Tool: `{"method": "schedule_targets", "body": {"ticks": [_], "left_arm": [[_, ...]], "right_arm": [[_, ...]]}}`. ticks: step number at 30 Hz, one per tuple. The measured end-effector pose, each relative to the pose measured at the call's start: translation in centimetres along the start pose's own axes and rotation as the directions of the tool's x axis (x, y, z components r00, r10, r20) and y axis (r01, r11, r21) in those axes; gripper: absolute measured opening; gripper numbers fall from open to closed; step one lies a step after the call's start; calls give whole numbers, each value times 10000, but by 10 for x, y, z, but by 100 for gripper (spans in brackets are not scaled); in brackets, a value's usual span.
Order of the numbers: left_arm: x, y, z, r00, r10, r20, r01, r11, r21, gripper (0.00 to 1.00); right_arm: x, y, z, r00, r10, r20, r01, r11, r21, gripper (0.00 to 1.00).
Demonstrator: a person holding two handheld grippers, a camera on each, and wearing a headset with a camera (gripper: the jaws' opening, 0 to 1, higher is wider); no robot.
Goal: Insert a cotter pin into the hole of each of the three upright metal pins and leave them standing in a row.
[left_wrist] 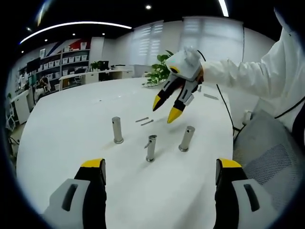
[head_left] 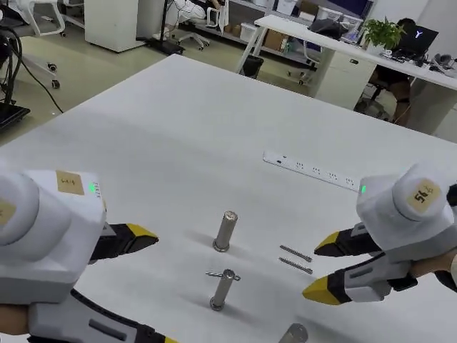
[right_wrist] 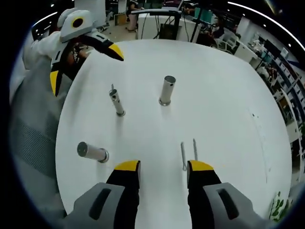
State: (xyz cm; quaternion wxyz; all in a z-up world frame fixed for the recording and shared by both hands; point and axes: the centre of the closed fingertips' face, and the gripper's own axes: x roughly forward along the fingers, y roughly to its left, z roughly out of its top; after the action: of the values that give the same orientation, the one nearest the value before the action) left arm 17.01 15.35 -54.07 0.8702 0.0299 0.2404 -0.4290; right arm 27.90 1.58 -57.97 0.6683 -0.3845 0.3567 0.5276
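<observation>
I'm standing in an open-plan office. The broad white matte tabletop [head_left: 178, 121] has a long white power strip [head_left: 310, 170] lying toward its far side. Beyond it is a pale beige floor [head_left: 93, 71], with a white office chair on castors [head_left: 44, 18] and a white cabinet [head_left: 111, 25]. Off to the right stands a long white desk [head_left: 296, 32] bearing a leafy green potted plant [head_left: 383, 32] and a black laptop [head_left: 418, 41]. In the left gripper view, white ceiling strip lights [left_wrist: 71, 25] glow above windows with pale blinds [left_wrist: 209, 33] and open shelving [left_wrist: 57, 62].
</observation>
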Motion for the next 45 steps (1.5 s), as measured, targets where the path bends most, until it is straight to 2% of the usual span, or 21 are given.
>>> {"method": "schedule_targets", "body": {"ticks": [8,15,19,23,25,28,30,39,40,42,45], "left_arm": [[1,-1,-2,10000,-14,-47,14,10000,-92,94],[0,-1,-1,10000,42,69,-41,9998,-215,94],[0,0,2,9998,102,165,-98,9997,-241,93],[0,0,6,9994,109,319,-102,9996,-245,92],[0,0,6,9994,94,319,-86,9996,-251,92],[1,-1,7,9994,72,331,-65,9997,-225,92],[2,-2,7,9994,53,328,-46,9998,-211,91],[1,1,10,9993,136,357,-126,9995,-273,90],[1,1,10,9993,130,359,-121,9996,-245,90],[1,1,11,9994,110,325,-104,9998,-194,90],[0,1,11,9995,76,320,-70,9998,-197,90]], "right_arm": [[16,-9,-9,9991,140,-391,-147,9998,-169,22],[27,-25,-13,9976,-45,-694,38,9999,-107,10],[31,-31,-19,9951,-119,-977,100,9998,-193,8],[34,-32,-23,9932,72,-1162,-87,9999,-122,6],[35,-33,-22,9941,129,-1078,-128,9999,18,5],[35,-28,-23,9917,504,-1184,-494,9987,119,0],[36,-28,-23,9904,521,-1279,-529,9986,-30,0],[37,-28,-23,9785,855,-1877,-980,9935,-583,0],[37,-28,-22,9774,912,-1908,-1037,9930,-571,0],[38,-29,-22,9732,1113,-2013,-1156,9933,-95,0],[39,-30,-22,9663,1337,-2202,-1408,9899,-168,0]]}}
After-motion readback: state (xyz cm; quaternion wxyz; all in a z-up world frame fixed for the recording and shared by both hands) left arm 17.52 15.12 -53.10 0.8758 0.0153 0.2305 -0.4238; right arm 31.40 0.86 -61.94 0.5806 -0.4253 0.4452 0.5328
